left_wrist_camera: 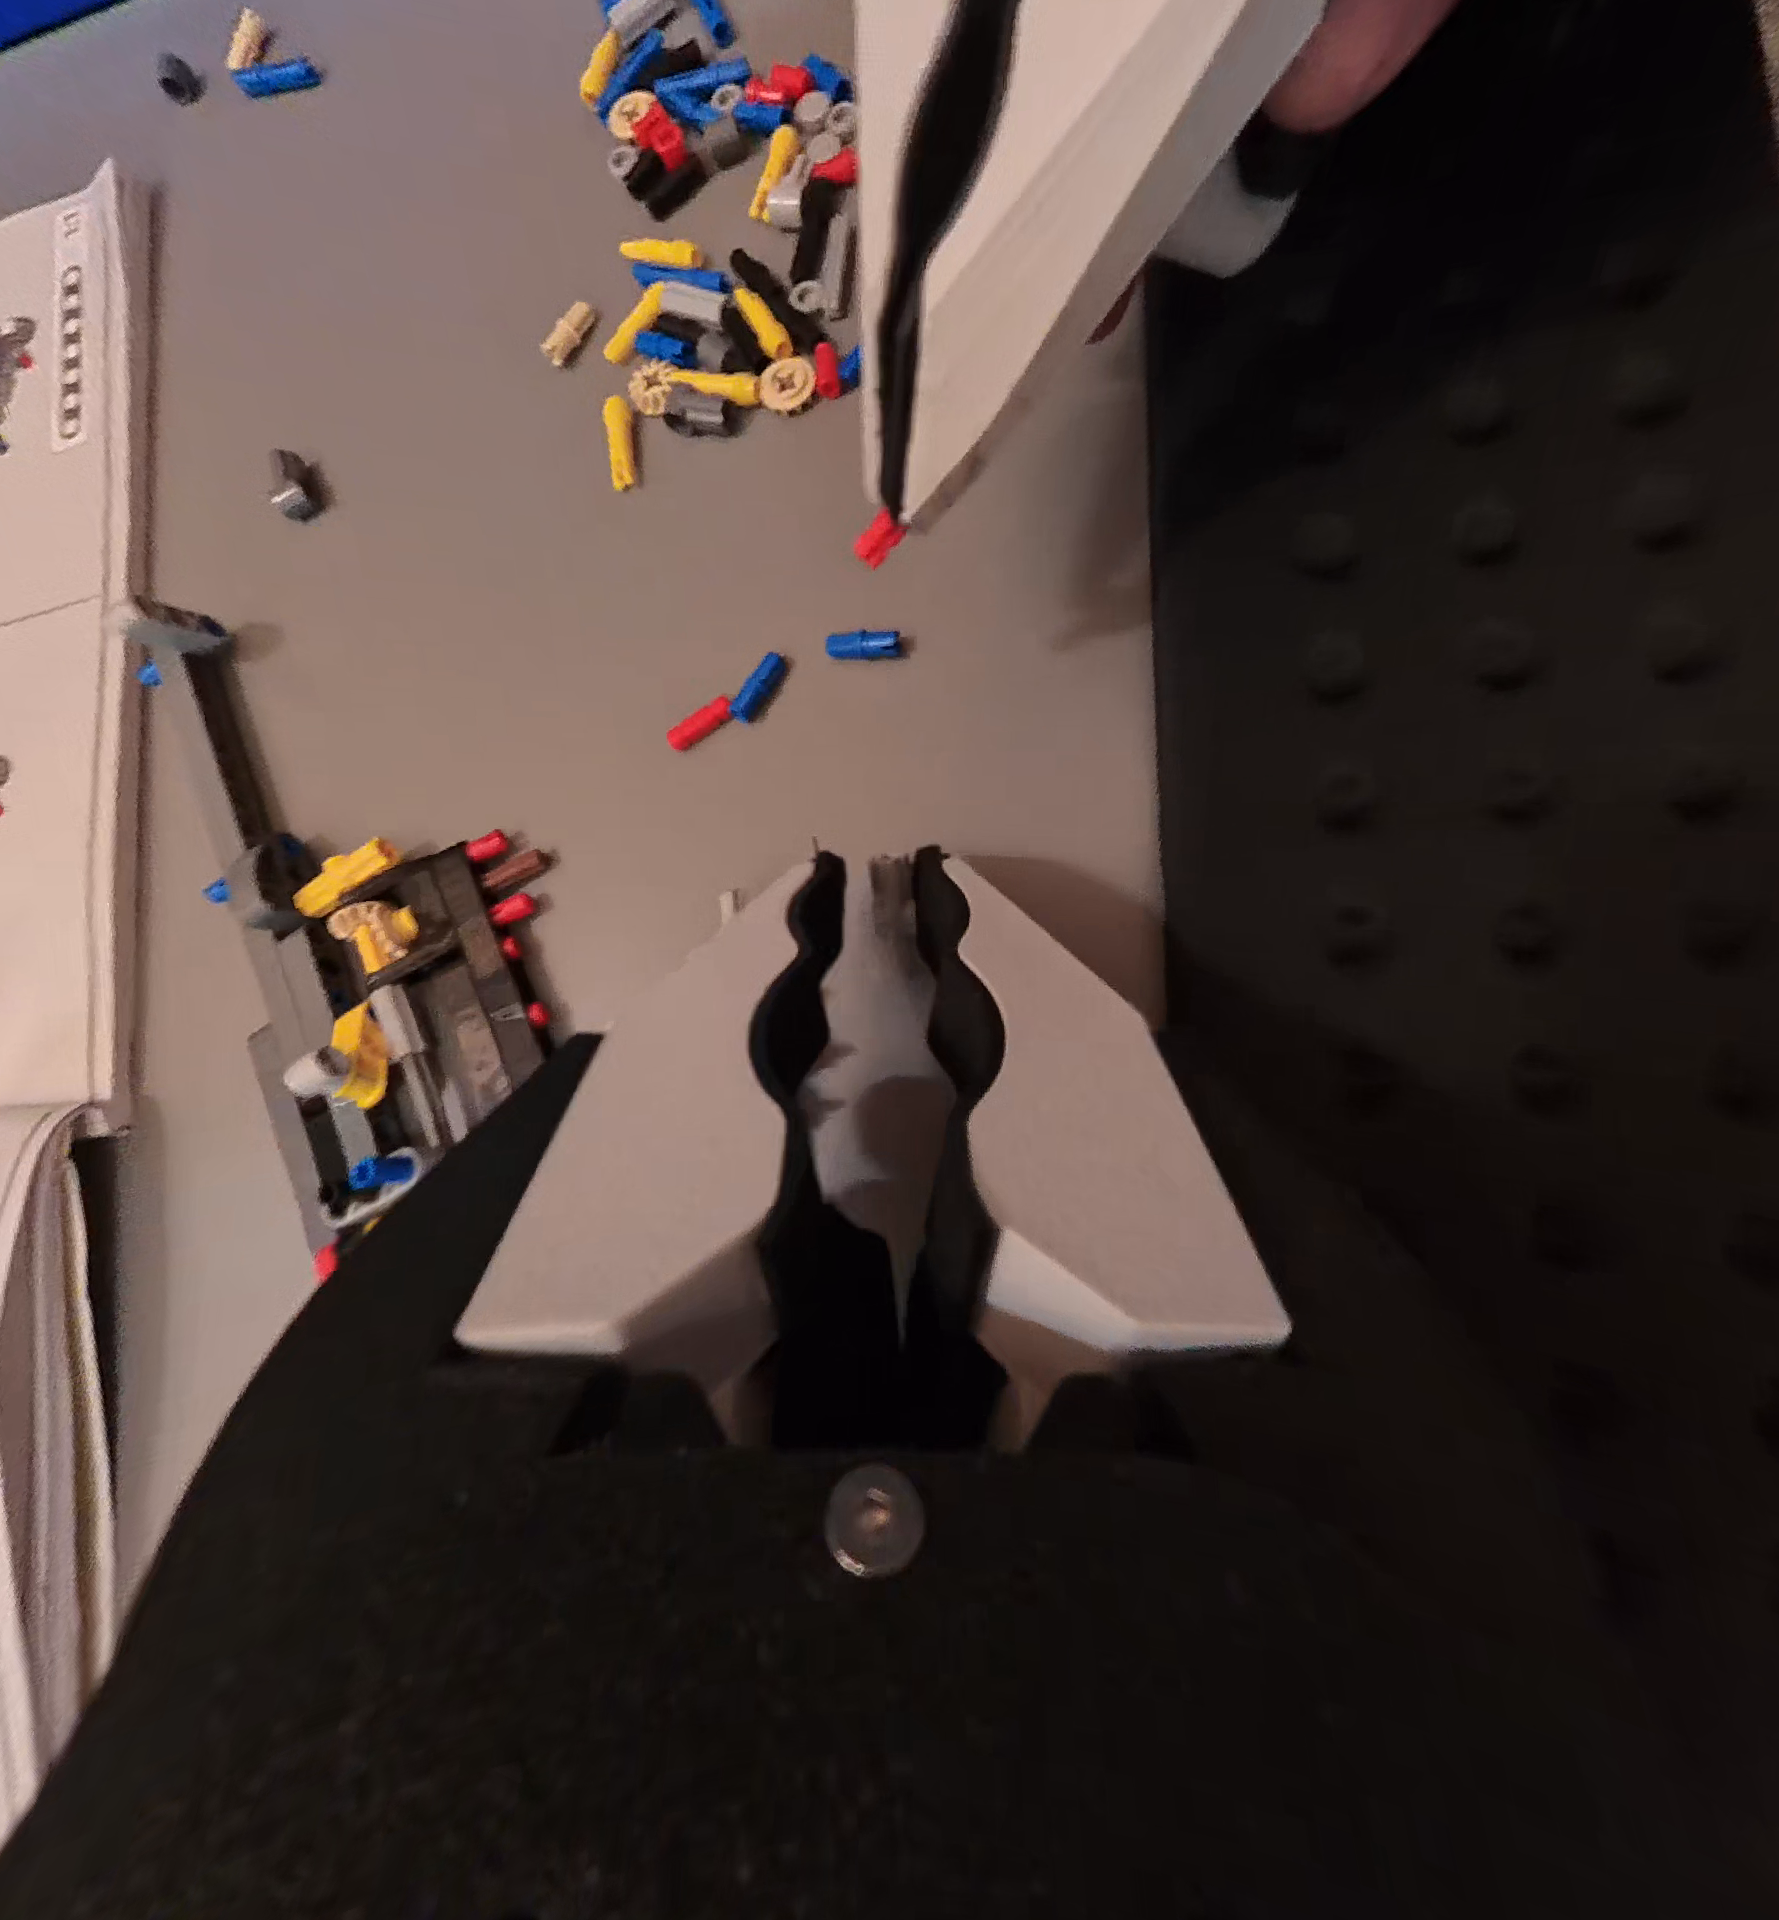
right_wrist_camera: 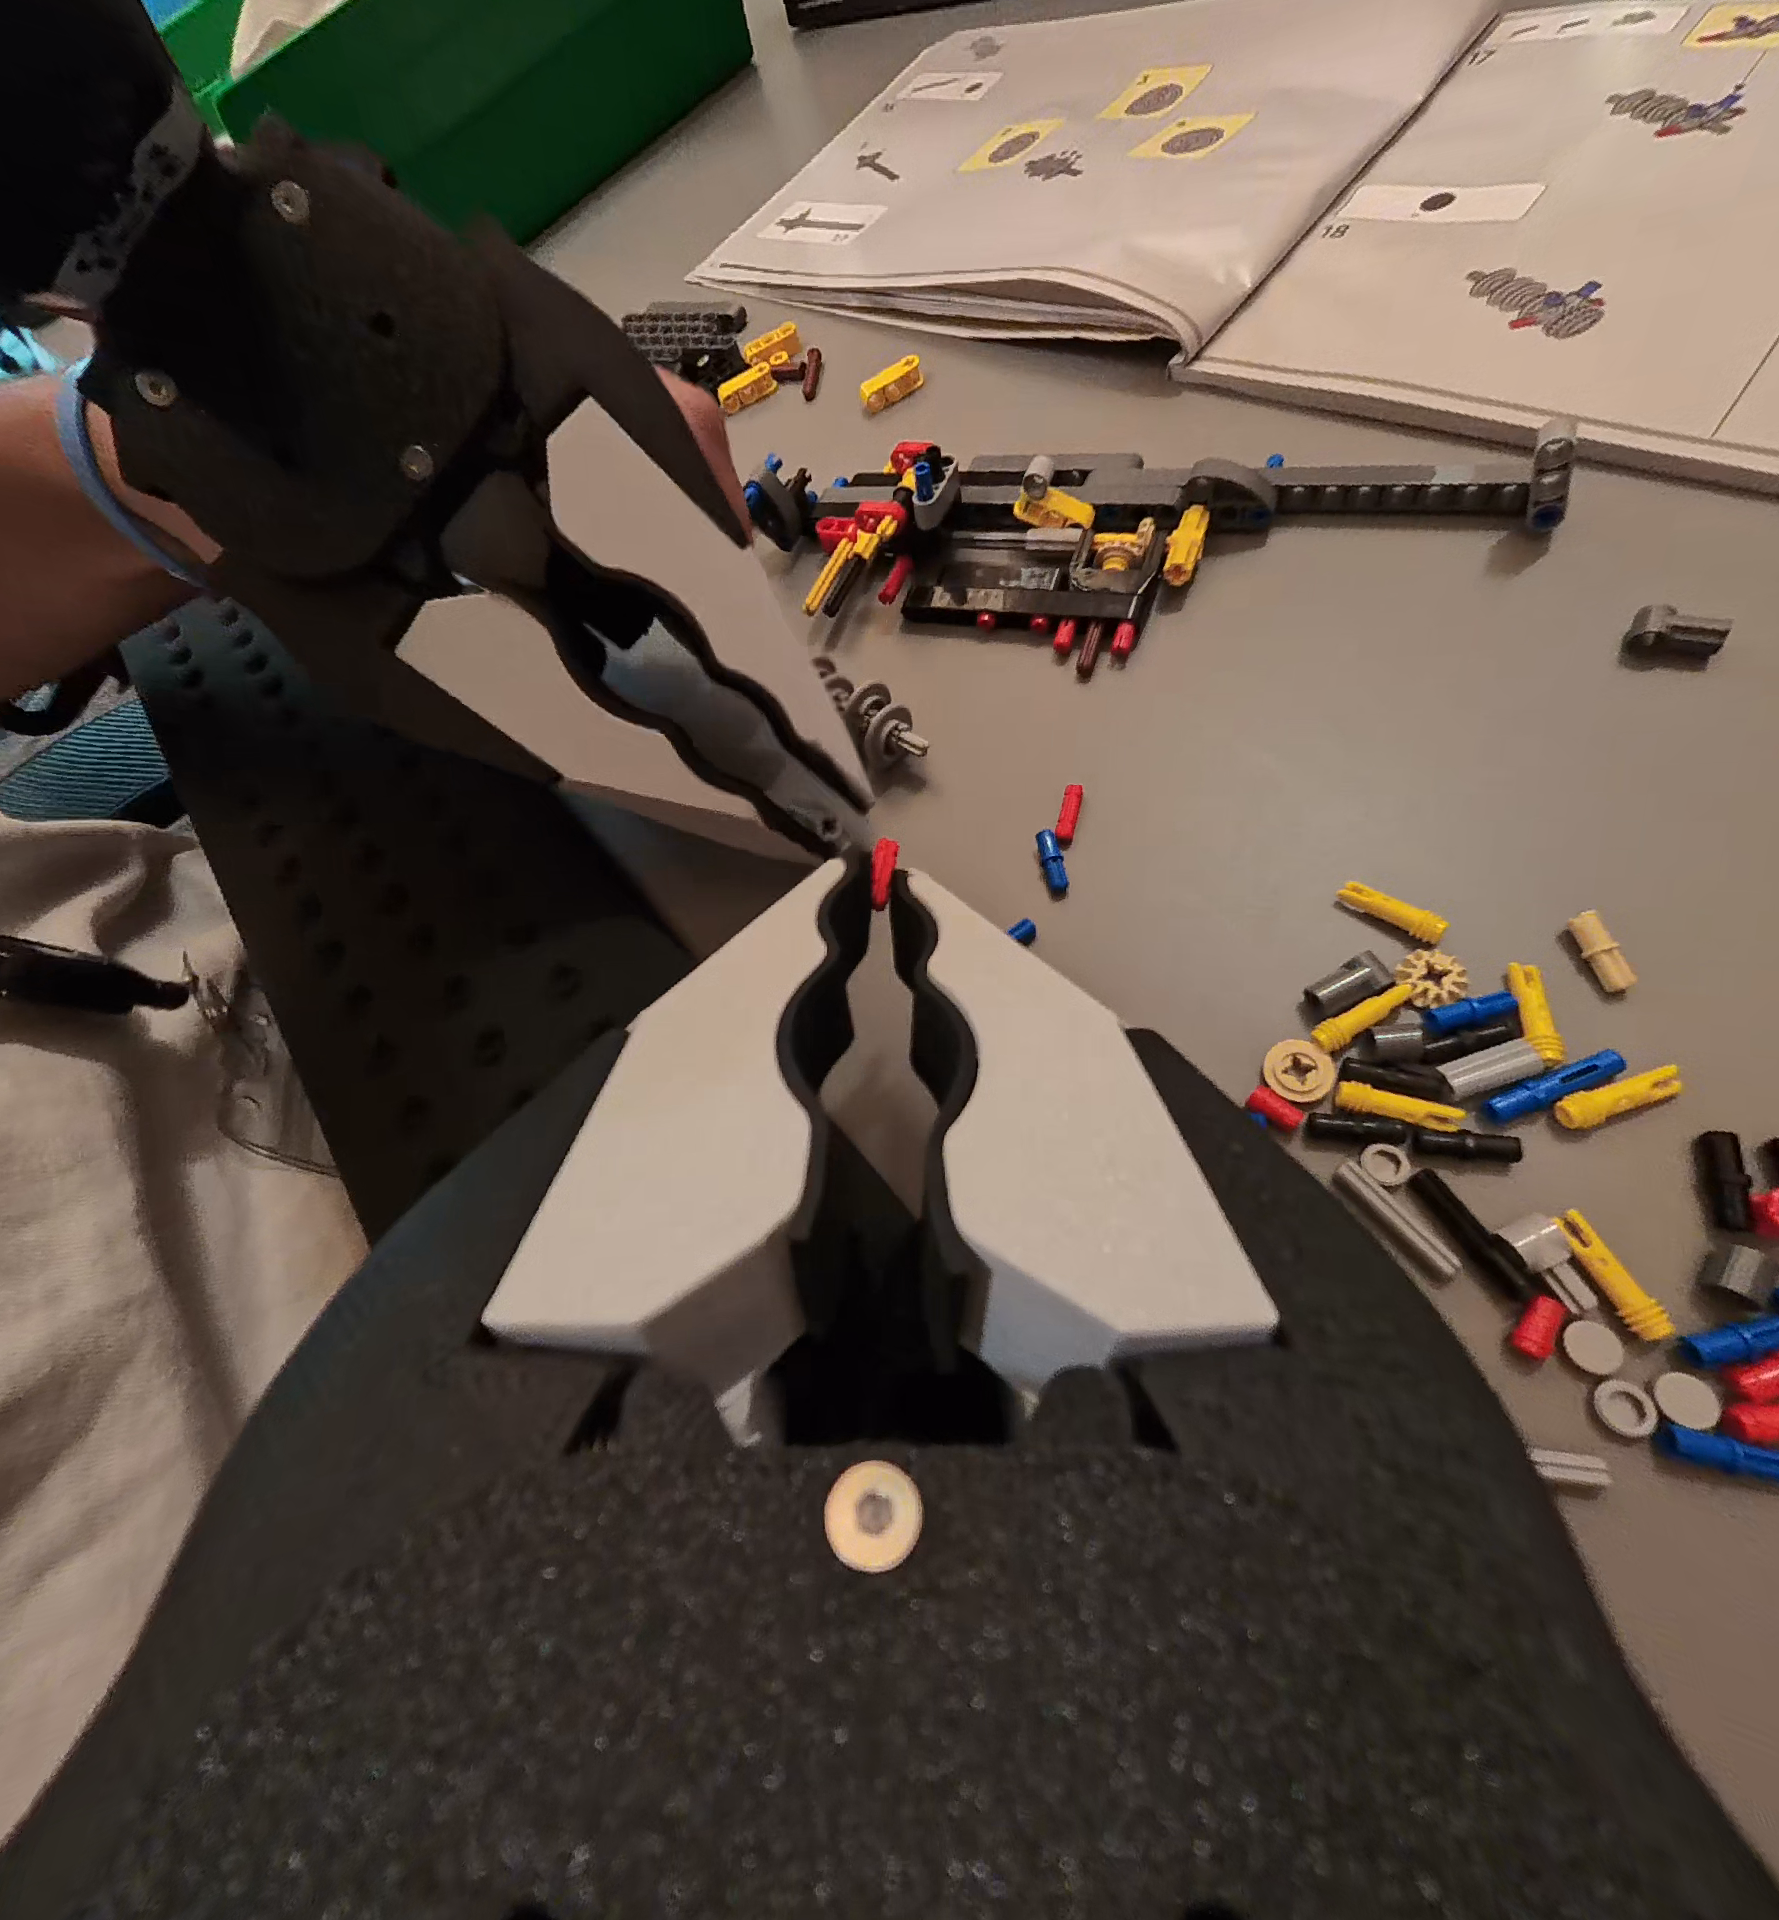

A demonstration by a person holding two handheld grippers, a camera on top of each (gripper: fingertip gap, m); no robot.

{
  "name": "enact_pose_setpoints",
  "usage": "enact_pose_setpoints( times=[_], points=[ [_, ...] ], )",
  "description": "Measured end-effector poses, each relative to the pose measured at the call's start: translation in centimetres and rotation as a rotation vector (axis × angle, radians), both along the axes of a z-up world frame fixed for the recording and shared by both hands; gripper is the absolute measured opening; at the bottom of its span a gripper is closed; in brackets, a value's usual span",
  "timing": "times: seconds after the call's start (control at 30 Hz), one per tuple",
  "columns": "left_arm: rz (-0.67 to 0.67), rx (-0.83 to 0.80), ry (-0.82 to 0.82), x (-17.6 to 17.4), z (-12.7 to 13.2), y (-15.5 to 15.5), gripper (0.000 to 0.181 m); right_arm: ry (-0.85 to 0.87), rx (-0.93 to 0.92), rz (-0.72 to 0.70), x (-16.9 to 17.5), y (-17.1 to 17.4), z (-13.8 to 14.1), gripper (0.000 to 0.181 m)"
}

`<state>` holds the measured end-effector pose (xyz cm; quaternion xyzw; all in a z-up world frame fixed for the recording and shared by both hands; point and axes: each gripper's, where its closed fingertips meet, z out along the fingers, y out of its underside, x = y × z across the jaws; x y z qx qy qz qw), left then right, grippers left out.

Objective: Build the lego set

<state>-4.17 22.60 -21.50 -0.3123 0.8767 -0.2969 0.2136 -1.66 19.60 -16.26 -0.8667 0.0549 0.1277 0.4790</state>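
Right wrist view is showing the right hand-held gripper (right_wrist_camera: 880, 883) pinching a small red pin (right_wrist_camera: 882, 871) at its very tips, the pin's long axis running forward in line with the fingers and sticking out beyond them; just past that free end, slightly to the left, the left hand-held gripper (right_wrist_camera: 835, 826) is coming in with its tips nearly pressed together on a thin grey piece (left_wrist_camera: 890, 894), though what that piece is I cannot tell; both tips are meeting almost nose to nose above the grey tabletop (right_wrist_camera: 1384, 790). My judgement is that the pin is being offered end-on to the grey piece, so the right gripper is the one to push. Farther ahead and to the right, the half-built model (right_wrist_camera: 1124, 530) is lying crosswise, well apart; loose pins (right_wrist_camera: 1467, 1049) are lying to the right.
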Motion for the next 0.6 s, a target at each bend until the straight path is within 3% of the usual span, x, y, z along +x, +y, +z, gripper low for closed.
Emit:
enact_pose_setpoints(
  times=[0.1,0.23,0.33,0.47,0.6],
  points=[
    [-0.004,0.007,-0.021,-0.2,0.7,0.6,0.022,0.053,0.022,0.027,-0.5,0.1,0.4,0.003],
    [-0.125,0.055,-0.171,0.0,3.4,0.1,0.026,0.2,0.087,0.097,-1.4,0.6,1.6,0.002],
    [-0.212,0.071,-0.3,0.3,5.5,-1.3,0.023,0.281,0.13,0.15,-2.1,1.1,2.6,0.002],
    [-0.259,0.139,-0.374,0.5,6.0,-1.7,0.009,0.313,0.142,0.196,-2.7,1.8,3.1,0.002],
    [-0.217,0.101,-0.395,0.7,6.5,-1.6,0.004,0.346,0.175,0.186,-2.4,2.0,3.8,0.002]
  ],
)
